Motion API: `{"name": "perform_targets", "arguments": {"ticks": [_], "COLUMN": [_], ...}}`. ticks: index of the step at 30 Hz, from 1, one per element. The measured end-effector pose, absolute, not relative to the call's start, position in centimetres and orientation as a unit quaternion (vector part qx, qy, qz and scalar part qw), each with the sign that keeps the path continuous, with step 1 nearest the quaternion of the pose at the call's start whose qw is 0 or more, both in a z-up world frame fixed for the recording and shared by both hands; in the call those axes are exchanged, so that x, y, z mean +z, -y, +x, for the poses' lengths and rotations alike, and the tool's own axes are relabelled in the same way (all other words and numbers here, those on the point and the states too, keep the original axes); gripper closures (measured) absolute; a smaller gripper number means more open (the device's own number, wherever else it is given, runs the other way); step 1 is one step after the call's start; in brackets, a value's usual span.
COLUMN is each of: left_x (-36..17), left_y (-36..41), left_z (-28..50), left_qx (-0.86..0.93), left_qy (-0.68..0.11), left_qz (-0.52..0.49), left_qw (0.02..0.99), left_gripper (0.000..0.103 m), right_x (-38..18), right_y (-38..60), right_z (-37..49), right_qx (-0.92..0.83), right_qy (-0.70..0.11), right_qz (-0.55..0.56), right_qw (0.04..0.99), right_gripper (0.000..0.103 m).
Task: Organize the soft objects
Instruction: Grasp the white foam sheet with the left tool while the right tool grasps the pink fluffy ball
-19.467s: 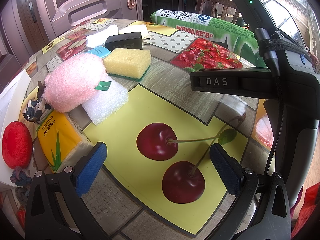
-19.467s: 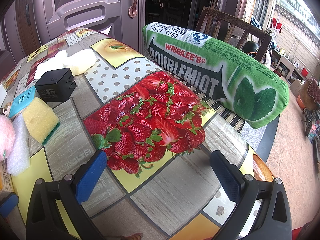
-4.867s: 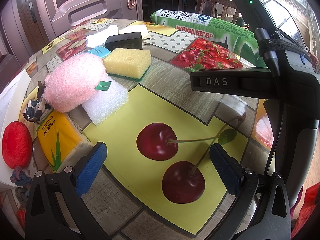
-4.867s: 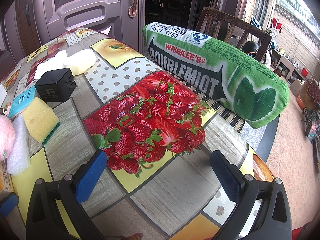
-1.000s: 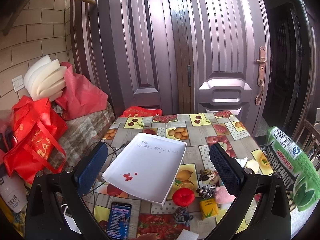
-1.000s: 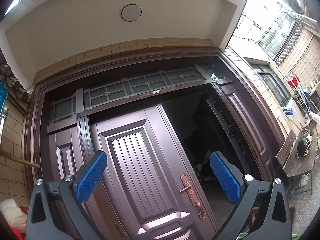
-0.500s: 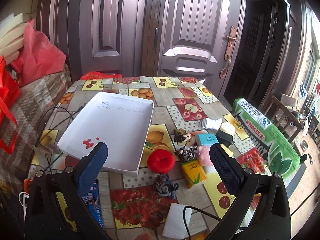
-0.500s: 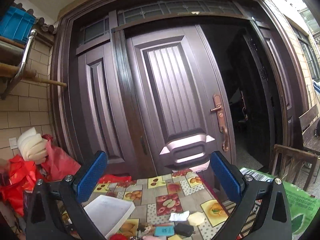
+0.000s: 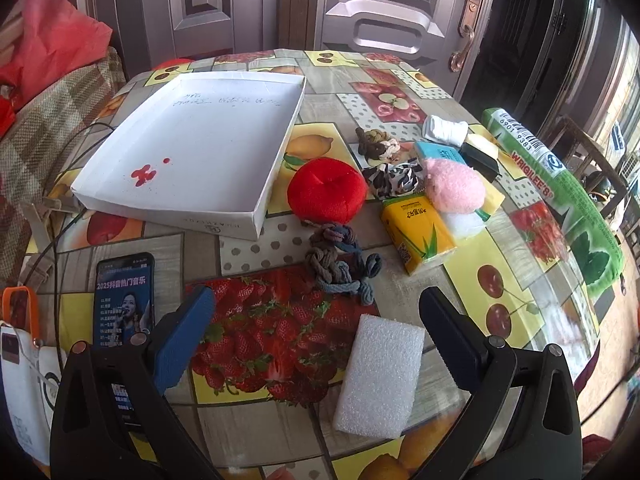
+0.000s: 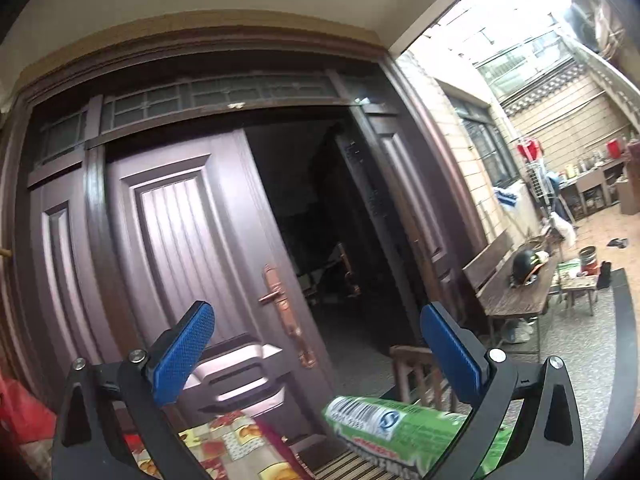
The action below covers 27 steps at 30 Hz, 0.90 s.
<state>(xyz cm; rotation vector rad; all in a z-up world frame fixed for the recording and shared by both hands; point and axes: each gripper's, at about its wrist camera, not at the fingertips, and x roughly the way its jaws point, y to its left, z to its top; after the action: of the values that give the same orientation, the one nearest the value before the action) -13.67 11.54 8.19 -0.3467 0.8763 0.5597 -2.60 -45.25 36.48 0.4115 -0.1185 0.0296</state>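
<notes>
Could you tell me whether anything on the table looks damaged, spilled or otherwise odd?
Yes: the white tray has red splotches on its floor, like a spill or stain. Otherwise it holds nothing.

My left gripper (image 9: 316, 332) hangs above the fruit-print table (image 9: 516, 288) with its jaws spread wide and nothing between them. A white foam block (image 9: 378, 376) lies just below. Beyond sit braided hair ties (image 9: 340, 266), a red plush (image 9: 327, 195), a yellow tissue pack (image 9: 418, 232), a pink puff (image 9: 454, 190) and a white tray (image 9: 256, 216).
</notes>
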Motion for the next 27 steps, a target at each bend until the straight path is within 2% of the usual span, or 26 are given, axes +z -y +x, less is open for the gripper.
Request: {"name": "perform_targets", "arguments": {"ticks": [4,7,12,19,21,22,23,27], "left_x": [6.5,4.9,3.2,0.8,1.0,1.4,1.7,4.2], "left_y": [-10.4,-9.2,-6.9,-7.1,-7.5,-7.7,-7.9,-10.1], "left_z": [-13.6,-13.3,-12.3,-11.9,-11.8,-11.8,-11.7,-12.4], "left_qx": [0.290,0.292,0.283,0.267,0.253,0.247,0.242,0.233], "left_qy": [-0.428,-0.442,-0.456,-0.486,-0.479,-0.472,-0.470,-0.455], "left_qz": [-0.173,-0.176,-0.151,-0.135,-0.131,-0.120,-0.116,-0.143], "left_qw": [0.838,0.829,0.830,0.821,0.831,0.838,0.841,0.848], "left_gripper": [0.000,0.000,0.000,0.002,0.015,0.043,0.051,0.051], "right_x": [38.1,39.0,40.5,38.8,38.0,37.5,37.0,34.6], "right_y": [52.1,53.7,54.4,51.8,50.4,49.6,48.3,41.3], "right_z": [-5.6,-7.4,-7.0,-6.2,-5.5,-5.3,-4.9,-3.6], "right_qx": [-0.155,-0.160,-0.129,-0.087,-0.056,-0.034,-0.008,0.122], "right_qy": [0.151,0.195,0.165,0.120,0.091,0.076,0.059,-0.021], "right_qz": [0.252,0.255,0.238,0.208,0.198,0.193,0.186,0.129], "right_qw": [0.943,0.933,0.948,0.967,0.974,0.978,0.981,0.984], "right_gripper": [0.000,0.000,0.000,0.000,0.000,0.000,0.000,0.000]}}
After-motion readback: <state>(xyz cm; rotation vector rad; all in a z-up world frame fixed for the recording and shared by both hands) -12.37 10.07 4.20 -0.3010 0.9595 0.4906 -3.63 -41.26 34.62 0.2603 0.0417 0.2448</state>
